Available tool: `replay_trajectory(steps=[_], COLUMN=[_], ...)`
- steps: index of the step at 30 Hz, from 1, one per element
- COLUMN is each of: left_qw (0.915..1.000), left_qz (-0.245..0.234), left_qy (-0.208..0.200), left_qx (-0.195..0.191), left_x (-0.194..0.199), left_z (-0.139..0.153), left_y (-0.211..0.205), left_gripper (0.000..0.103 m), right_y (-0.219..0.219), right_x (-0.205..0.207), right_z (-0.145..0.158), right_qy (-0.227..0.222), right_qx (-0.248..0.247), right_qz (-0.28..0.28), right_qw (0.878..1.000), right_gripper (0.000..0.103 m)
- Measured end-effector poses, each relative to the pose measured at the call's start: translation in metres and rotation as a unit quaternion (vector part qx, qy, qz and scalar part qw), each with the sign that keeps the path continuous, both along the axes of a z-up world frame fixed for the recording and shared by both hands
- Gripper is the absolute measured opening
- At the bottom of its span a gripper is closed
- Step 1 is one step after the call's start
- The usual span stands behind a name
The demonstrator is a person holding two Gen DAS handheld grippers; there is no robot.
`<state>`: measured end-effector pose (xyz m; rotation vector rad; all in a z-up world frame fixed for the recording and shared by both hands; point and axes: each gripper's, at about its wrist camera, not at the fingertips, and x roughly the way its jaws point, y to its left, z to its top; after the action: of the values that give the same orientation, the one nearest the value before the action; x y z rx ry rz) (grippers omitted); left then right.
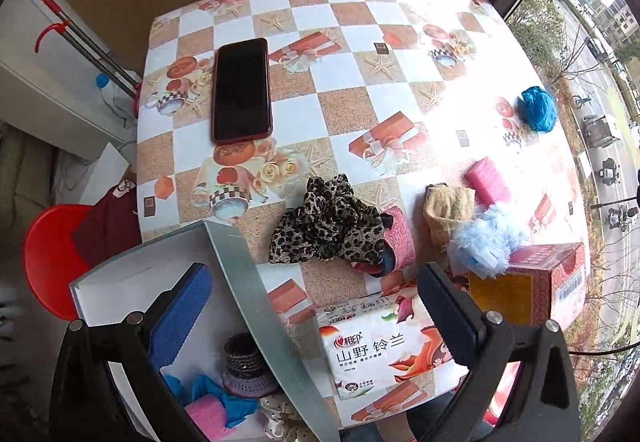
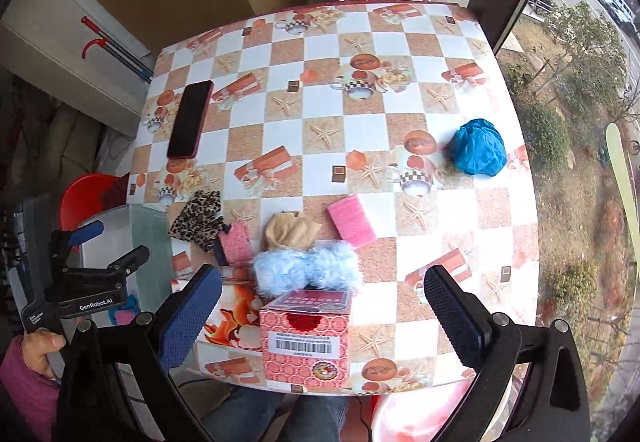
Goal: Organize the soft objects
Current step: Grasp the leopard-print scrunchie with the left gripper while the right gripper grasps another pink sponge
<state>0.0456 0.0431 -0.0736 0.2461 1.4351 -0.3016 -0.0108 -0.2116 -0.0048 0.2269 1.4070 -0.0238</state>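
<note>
A table (image 2: 460, 202) under a checkered cloth printed with starfish, cups and gift boxes fills both views. At its near left edge sits an open white box (image 1: 236, 274) with pale grey walls; inside lie a dark crocheted piece (image 1: 246, 366), a crumpled blue item (image 1: 212, 394) and a pink sponge-like block (image 1: 206, 416), with something spotted and pale beside them that is too cut off to name.

The left gripper (image 1: 312, 306) hangs over the box's right wall, pointing down, its jaws spread wide and empty: one blue pad is above the box interior, the other above a tissue pack (image 1: 380, 346). The right gripper (image 2: 320, 318) is likewise wide open with nothing between its pads, hovering over a red patterned carton (image 2: 306, 338) at the near table edge.

Still on the cloth, a leopard-print scrunchie (image 1: 326, 226) lies just right of the box, touching a pink knitted piece (image 1: 400, 238). Next comes a beige knitted item (image 2: 290, 230), with a fluffy light-blue pompom piece (image 2: 306, 268) resting against the carton's far side. A pink sponge block (image 2: 352, 220) lies just beyond, and a crumpled blue ball (image 2: 478, 146) sits well apart near the window side. A dark phone (image 1: 242, 90) lies far left.

A hand (image 2: 38, 354) in a pink sleeve holds the left gripper's handle.
</note>
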Motion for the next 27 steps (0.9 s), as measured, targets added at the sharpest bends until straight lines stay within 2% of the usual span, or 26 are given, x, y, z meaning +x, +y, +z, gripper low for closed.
replay_trajectory(steps=[5,10,15,19,20,24,27], left_qw=[0.9974,0.9925,0.9858,0.9799,0.9791,0.9808,0.9862], left_qz=[0.021,0.028,0.054,0.072,0.075,0.073,0.058], left_qy=[0.06,0.094,0.133,0.157,0.161,0.163,0.15], left_qx=[0.034,0.073,0.088,0.099,0.099,0.077,0.041], left_x=[0.03,0.041,0.048,0.05,0.05,0.055,0.063], left_z=[-0.057,-0.095,-0.122,-0.136,-0.138,-0.14,-0.135], left_y=[-0.021,-0.034,-0.034,-0.033,-0.033,-0.042,-0.06], left_gripper=[0.103,0.102,0.099,0.096,0.093,0.071,0.063], right_y=[-0.036,-0.038,-0.027,-0.016,-0.012,-0.008,-0.033], right_x=[0.015,0.036,0.059,0.065,0.065,0.063,0.06], right_z=[-0.073,-0.137,-0.184,-0.207,-0.211,-0.218,-0.218], right_qy=[0.057,0.096,0.127,0.144,0.146,0.141,0.136], right_qx=[-0.011,-0.003,0.003,-0.005,-0.009,-0.05,-0.061], right_qz=[0.005,0.041,0.075,0.104,0.112,0.127,0.082], right_qw=[0.998,0.995,0.989,0.984,0.983,0.981,0.985], right_gripper=[0.102,0.102,0.102,0.102,0.102,0.102,0.101])
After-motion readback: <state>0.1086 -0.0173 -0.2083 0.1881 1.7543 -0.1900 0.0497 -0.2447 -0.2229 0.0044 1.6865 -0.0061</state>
